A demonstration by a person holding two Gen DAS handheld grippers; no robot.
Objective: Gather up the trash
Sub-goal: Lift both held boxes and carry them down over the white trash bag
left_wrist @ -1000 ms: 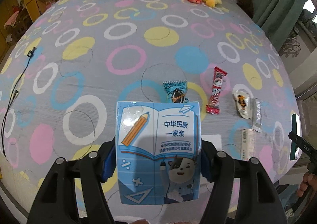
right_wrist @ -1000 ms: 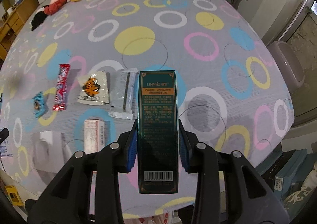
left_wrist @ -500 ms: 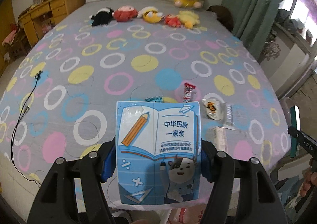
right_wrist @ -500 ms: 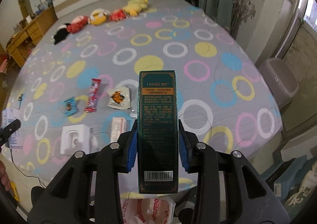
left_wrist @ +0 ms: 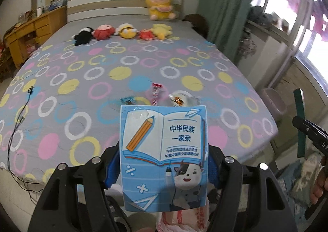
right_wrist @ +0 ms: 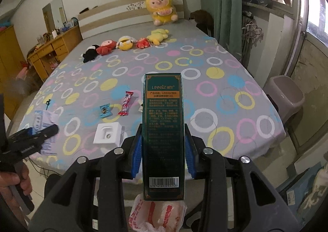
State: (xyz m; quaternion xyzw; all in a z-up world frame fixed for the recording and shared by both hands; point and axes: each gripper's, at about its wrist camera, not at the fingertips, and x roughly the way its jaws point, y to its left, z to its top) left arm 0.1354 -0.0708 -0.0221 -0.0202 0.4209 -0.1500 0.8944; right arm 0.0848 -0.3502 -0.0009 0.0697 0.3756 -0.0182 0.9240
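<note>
My left gripper (left_wrist: 164, 167) is shut on a light blue carton (left_wrist: 163, 156) with a pencil and cartoon cow, held off the bed's near edge. My right gripper (right_wrist: 163, 155) is shut on a tall dark green box (right_wrist: 163, 129), also held off the bed's edge. A white and red plastic bag (right_wrist: 157, 214) lies open on the floor below both; it also shows in the left wrist view (left_wrist: 184, 219). On the bed lie a red wrapper (right_wrist: 126, 103), a small blue wrapper (right_wrist: 105, 110) and a white tray insert (right_wrist: 107, 133).
The bed (right_wrist: 205, 71) has a ring-patterned sheet with plush toys (right_wrist: 125, 44) along the headboard. A black cable (left_wrist: 18, 121) runs down the left side. A pink bin (right_wrist: 285, 96) stands at the right. A wooden dresser (right_wrist: 51, 51) stands at the left.
Both grippers have pulled back and away from the bed with their boxes still held. The view now takes in the whole bed and the plastic bag below.
</note>
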